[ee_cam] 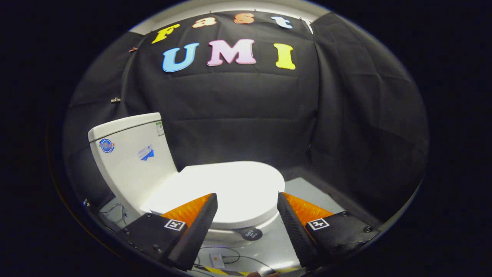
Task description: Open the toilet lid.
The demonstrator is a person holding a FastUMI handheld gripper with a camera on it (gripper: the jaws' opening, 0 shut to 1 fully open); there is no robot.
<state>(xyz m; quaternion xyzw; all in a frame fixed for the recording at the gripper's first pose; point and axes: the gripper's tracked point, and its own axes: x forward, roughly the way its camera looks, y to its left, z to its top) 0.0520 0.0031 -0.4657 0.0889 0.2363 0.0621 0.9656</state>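
tongs spread wide with nothing between them, both orange-backed fingers poised above the near edge of the toilet lid and not touching it. the lid lies flat and closed on the bowl, its rounded front end pointing away from the tank, which stands upright beyond the left finger. a small dark round tag hangs below the lid's near rim, between the fingers. on the floor beside the bowl a small box with thin wires sits close behind the fingers, and more loose wire lies near the foot of the tank.

judging from this, the lift has not begun: the lid is fully down and the approach is under way from the side.

risks from here: the lid is smooth and glossy, so a finger hooked under its rim may slip off as it rises, letting the lid drop back with a slap. pinching the lid's edge too shallowly would cause the same. coming in from the side rather than the front means the lifting arc is awkward about the hinge by the tank, and the fingers could twist or scrape along the rim. catching the seat together with the lid would raise both. lowering too far risks snagging the wires.
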